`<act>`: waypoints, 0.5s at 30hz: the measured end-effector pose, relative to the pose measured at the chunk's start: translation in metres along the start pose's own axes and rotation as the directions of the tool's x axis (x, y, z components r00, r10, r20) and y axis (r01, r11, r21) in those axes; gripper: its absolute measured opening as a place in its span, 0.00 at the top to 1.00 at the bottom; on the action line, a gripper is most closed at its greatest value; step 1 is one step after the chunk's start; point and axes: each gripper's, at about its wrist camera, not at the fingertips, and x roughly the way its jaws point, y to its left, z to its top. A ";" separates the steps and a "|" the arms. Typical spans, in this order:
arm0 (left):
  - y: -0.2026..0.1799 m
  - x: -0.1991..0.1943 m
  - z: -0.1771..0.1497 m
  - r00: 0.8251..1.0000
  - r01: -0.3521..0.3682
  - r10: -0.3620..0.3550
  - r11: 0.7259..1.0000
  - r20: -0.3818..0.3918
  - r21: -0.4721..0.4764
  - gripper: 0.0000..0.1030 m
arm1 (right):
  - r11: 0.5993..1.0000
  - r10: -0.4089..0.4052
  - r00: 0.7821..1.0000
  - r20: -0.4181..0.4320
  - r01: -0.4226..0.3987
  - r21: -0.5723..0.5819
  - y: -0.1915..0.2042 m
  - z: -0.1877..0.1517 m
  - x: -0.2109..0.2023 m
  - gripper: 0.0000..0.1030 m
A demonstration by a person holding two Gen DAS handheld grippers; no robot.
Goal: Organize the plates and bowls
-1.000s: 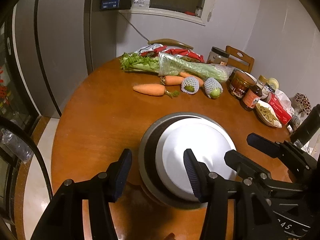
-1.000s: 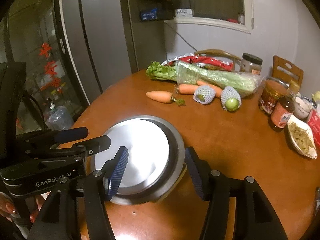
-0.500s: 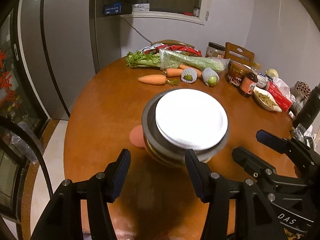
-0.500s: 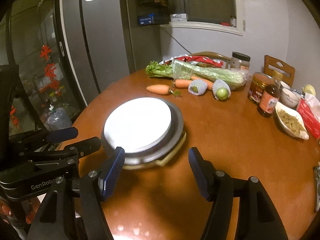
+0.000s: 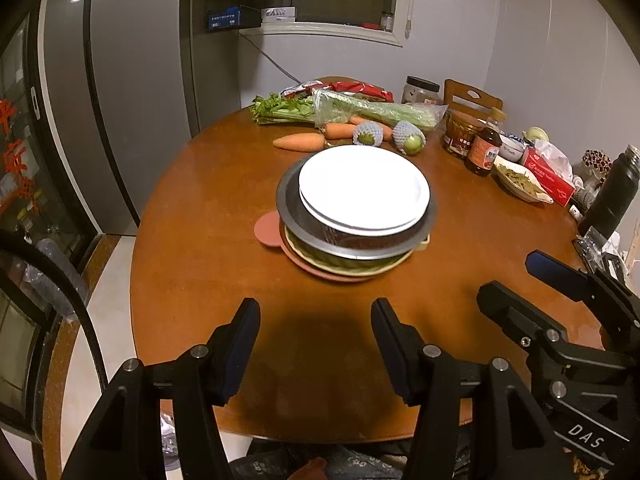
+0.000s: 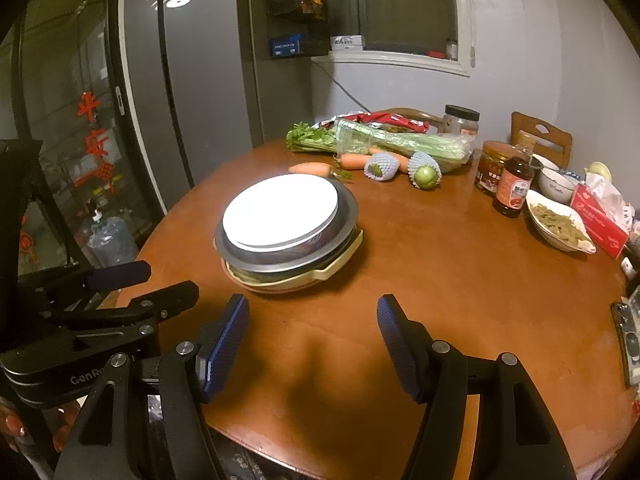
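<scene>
On the round desk (image 5: pixel 208 216), bare wood lies open from the near edge up to the stack of plates and bowls (image 5: pixel 356 212) at mid-desk, well beyond the left gripper (image 5: pixel 314 344) and right gripper (image 6: pixel 312 344), both spread with nothing between their jaws.

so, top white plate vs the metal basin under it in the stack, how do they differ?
The white plate is matte white; the metal basin is grey and reflective. The plate is narrower, so the basin's rim shows around it. The plate is shallow and flat; the basin has a deep side wall. The plate tops the stack; the basin sits on yellowish and pinkish dishes. Both are round and roughly level.
</scene>
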 end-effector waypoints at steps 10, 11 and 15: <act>-0.004 -0.004 -0.009 1.000 0.003 -0.003 1.000 -0.011 0.006 0.44 | 1.000 -0.014 1.000 0.000 0.014 0.005 -0.001 -0.013 -0.013 0.34; -0.005 -0.004 -0.009 1.000 0.004 -0.004 1.000 -0.012 0.007 0.44 | 1.000 -0.016 1.000 -0.001 0.016 0.007 -0.001 -0.013 -0.014 0.34; -0.005 -0.005 -0.011 1.000 0.003 -0.002 1.000 -0.012 0.010 0.44 | 1.000 -0.021 1.000 -0.003 0.021 0.006 -0.001 -0.014 -0.015 0.34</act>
